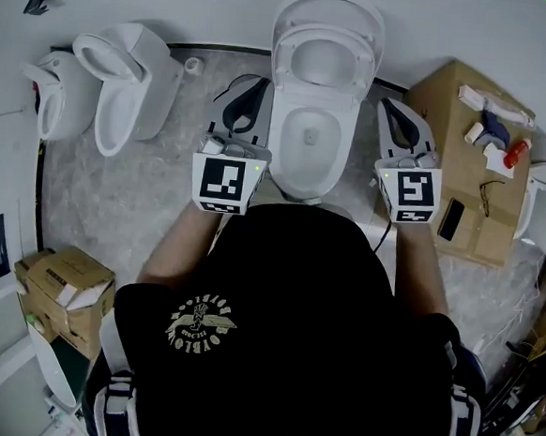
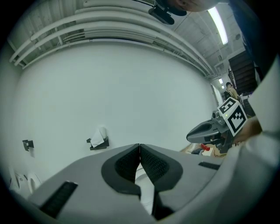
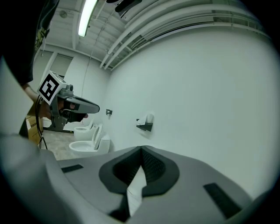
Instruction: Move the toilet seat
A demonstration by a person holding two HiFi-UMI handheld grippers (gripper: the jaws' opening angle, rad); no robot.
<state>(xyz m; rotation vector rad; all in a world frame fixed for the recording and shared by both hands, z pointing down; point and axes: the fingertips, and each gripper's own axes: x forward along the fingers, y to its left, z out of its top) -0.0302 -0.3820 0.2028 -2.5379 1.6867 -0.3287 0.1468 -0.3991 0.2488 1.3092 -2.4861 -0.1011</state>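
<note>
Left gripper (image 1: 244, 102) hovers just left of the toilet (image 1: 280, 152), jaws clenched on nothing, pointing about level at the wall. Toilet seat (image 1: 285, 65) stands upright at the toilet's back. Right gripper (image 1: 405, 124) is just right of the toilet, jaws clenched, empty. Likely between grips; next move needs the jaws opened and a reach to the seat rim.

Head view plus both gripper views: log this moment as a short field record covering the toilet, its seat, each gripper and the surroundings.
toilet: white, in front of the person, bowl uncovered
toilet seat: raised, leaning back toward the wall
left gripper: shut, empty, left of the bowl
right gripper: shut, empty, right of the bowl
left side: other white toilets
right side: cardboard box with small items on top
</note>
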